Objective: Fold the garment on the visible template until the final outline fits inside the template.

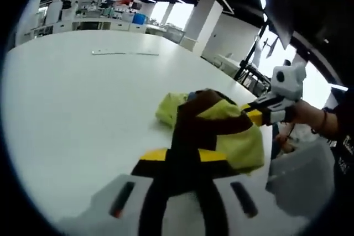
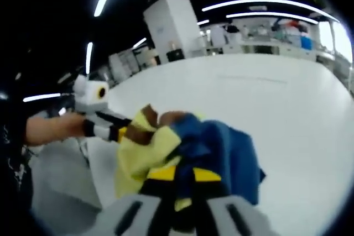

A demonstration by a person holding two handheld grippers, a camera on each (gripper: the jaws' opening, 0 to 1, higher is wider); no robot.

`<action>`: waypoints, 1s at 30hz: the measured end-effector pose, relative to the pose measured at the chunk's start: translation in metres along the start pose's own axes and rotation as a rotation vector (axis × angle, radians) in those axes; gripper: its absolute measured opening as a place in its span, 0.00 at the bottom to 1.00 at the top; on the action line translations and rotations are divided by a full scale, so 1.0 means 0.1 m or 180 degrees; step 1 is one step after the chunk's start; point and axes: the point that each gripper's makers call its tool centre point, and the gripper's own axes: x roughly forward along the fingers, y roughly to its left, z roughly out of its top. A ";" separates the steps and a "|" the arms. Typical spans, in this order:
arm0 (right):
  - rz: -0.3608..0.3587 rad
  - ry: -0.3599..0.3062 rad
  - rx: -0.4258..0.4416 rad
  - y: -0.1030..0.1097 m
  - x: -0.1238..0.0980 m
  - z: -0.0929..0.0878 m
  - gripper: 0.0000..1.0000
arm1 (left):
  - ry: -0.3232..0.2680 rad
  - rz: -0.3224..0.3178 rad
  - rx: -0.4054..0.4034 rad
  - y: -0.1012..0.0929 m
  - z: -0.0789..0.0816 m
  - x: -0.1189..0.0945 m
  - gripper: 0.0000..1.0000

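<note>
With the garment [image 1: 221, 131] bunched just ahead of the left hand-held gripper [image 1: 185, 178] and clamped by it and the right hand-held gripper [image 2: 185, 183] above the table [image 1: 83, 109], a tangled, uneven fold could easily be caused by an unmatched pull.

The garment [image 1: 221, 131] covers the left gripper's [image 1: 182, 178] jaw tips. In the right gripper view, bunched cloth hides the right gripper's [image 2: 185, 178] tips too.
</note>
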 end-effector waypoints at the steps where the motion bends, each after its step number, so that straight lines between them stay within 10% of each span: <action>1: 0.0007 -0.0003 -0.0002 0.00 0.00 0.00 0.01 | 0.0001 -0.0006 -0.0035 0.01 -0.01 0.00 0.12; 11: -0.0059 -0.0122 -0.0169 0.01 -0.06 0.08 0.00 | -0.0132 0.0086 0.0114 -0.06 0.06 -0.15 0.00; 30: -0.0331 -0.0328 -0.0641 -0.14 -0.39 0.51 0.00 | -0.1113 0.0360 -0.0102 0.12 0.82 -0.73 0.00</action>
